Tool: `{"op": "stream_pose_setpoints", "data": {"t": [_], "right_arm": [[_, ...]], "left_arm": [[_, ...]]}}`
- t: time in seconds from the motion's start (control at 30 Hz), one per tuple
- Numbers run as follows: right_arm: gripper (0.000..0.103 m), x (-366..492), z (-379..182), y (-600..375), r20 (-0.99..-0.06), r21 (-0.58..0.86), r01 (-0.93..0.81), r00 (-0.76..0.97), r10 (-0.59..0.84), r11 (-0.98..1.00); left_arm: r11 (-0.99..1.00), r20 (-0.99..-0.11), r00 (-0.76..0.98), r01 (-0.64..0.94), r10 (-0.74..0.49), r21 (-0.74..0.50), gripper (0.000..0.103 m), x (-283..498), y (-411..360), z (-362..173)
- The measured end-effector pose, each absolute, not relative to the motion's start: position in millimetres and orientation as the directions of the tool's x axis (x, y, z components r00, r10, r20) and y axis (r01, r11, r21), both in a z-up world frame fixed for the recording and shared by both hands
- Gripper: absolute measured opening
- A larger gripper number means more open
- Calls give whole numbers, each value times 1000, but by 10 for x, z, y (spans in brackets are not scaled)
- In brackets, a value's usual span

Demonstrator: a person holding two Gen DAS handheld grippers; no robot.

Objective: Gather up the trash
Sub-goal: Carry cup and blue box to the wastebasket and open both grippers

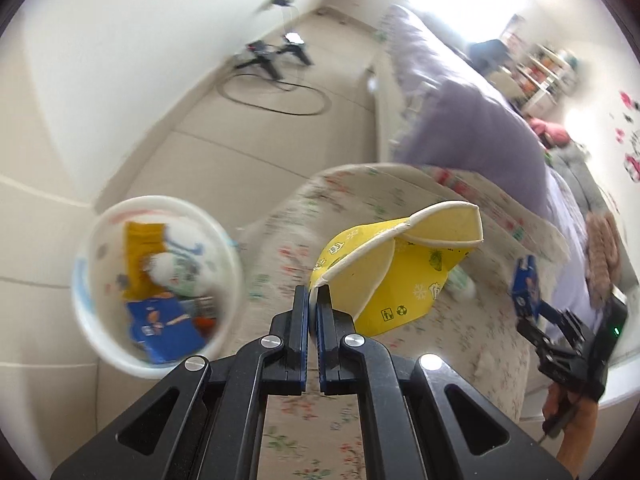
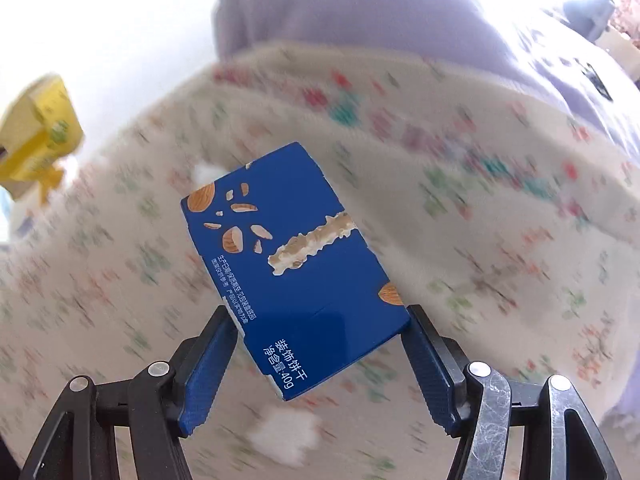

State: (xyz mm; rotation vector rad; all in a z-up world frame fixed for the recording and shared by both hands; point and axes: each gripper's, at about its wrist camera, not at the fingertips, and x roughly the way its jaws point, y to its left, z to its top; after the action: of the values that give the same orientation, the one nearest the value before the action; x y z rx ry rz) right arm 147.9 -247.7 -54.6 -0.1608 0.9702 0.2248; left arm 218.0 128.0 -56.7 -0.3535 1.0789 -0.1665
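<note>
While the left claw [image 1: 313,294] is clenched tight on the rim of a crushed yellow cup [image 1: 394,268], the right claw [image 2: 322,322] grasps a flattened blue box [image 2: 292,256] by its two long edges, the pads pressing on the card from either side. Both pieces of trash hang in the air above a bed [image 1: 304,412] covered with a cream, flower-printed quilt [image 2: 460,208].

From the left wrist view, the cup sticks out ahead of the fingers with its open mouth squashed into a fold, over the bed's near corner. Left of that corner, down on the floor [image 1: 224,148], stands a white bin [image 1: 100,320]. It already holds an orange wrapper [image 1: 140,248], a blue packet [image 1: 160,330] and some white crumpled pieces. The right claw shows at the right edge of this view with the box in it, over the bed's far side.

Beyond the quilt lies a lilac blanket [image 1: 472,120]. A small white scrap [image 2: 286,432] rests on the quilt just below the box in the right wrist view, and another white bit [image 2: 204,172] peeks out at the box's upper left corner. Much of the bedding is blurred.
</note>
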Motion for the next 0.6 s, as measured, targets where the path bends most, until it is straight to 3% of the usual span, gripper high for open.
{"op": "stream_pose_setpoints", "data": {"t": [0.27,0.47,0.53,0.6], "right_arm": [[72,1706,-586,-1457,-813,3,-348,544,205,938],[72,1811,-652,-698,-825,-20,-464,508,248,885],[72,1827,-687,-423,-830,-16,-496,491,266,868],[72,1833,-697,-170,-827,-2,-524,480,293,852]], "left_arm": [[843,-851,471,-338,-234,-419,3,2171,2425,-828],[837,-887,406,-389,-221,-386,4,2228,2602,-1070],[829,-893,391,-406,-223,-385,7,2250,2640,-1130],[818,-894,385,-421,-231,-392,21,2252,2681,-1151]]}}
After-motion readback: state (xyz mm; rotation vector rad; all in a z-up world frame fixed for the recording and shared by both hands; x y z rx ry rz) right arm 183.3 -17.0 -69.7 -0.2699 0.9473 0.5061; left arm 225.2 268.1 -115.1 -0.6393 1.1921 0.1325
